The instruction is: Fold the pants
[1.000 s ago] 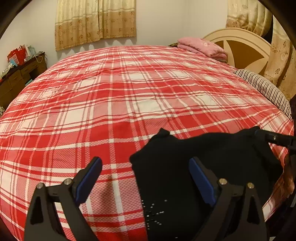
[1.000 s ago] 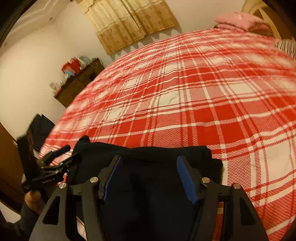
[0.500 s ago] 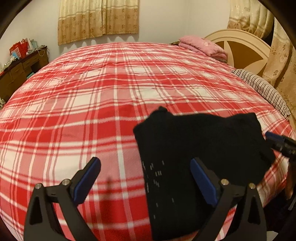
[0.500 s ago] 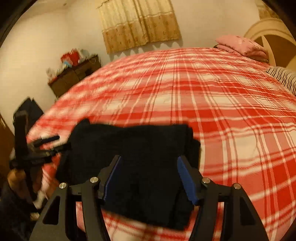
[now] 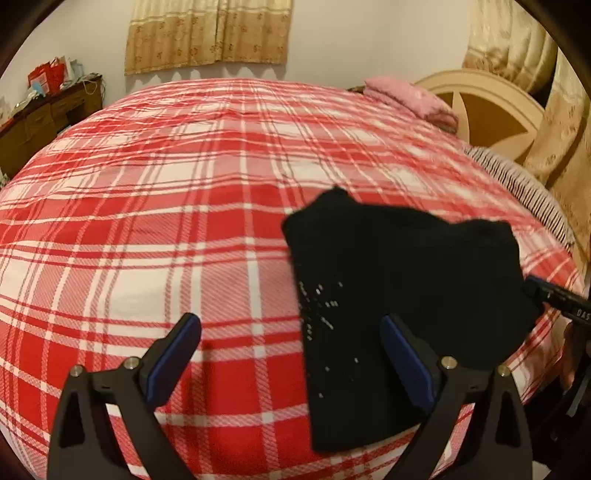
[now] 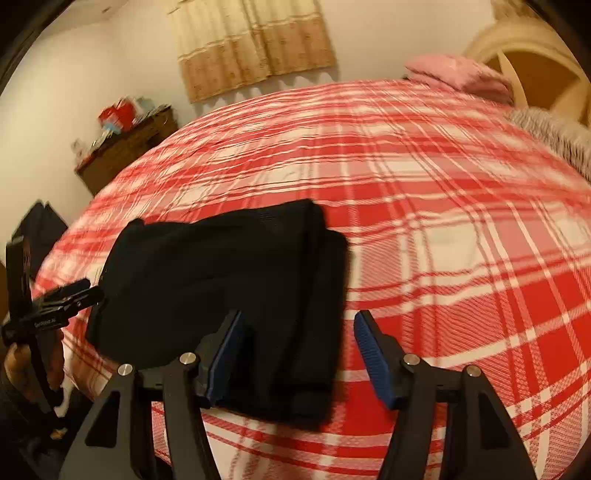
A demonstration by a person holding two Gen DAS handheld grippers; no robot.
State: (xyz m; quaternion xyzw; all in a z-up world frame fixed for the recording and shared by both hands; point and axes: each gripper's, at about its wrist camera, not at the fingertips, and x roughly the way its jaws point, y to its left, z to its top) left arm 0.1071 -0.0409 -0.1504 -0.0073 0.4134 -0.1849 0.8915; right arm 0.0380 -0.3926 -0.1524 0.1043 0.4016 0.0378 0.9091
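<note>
The black pants lie folded in a flat bundle on the red plaid bedspread, close to the bed's near edge. My left gripper hovers open above the bundle's left edge, and nothing is pinched between its blue pads. In the right wrist view the pants sit left of centre. My right gripper stands open over their right edge, its pads clear of the cloth. Each view catches the other gripper at its side: the right gripper and the left gripper, held in a hand.
A folded pink blanket lies at the far side by the cream headboard. A striped pillow lies along the right. A wooden dresser with red bags stands far left. Curtains hang behind.
Both grippers have drawn back from the pants, which now look smaller and farther off. The right gripper has also swung toward the bundle's right edge. The pants stay flat on the bed.
</note>
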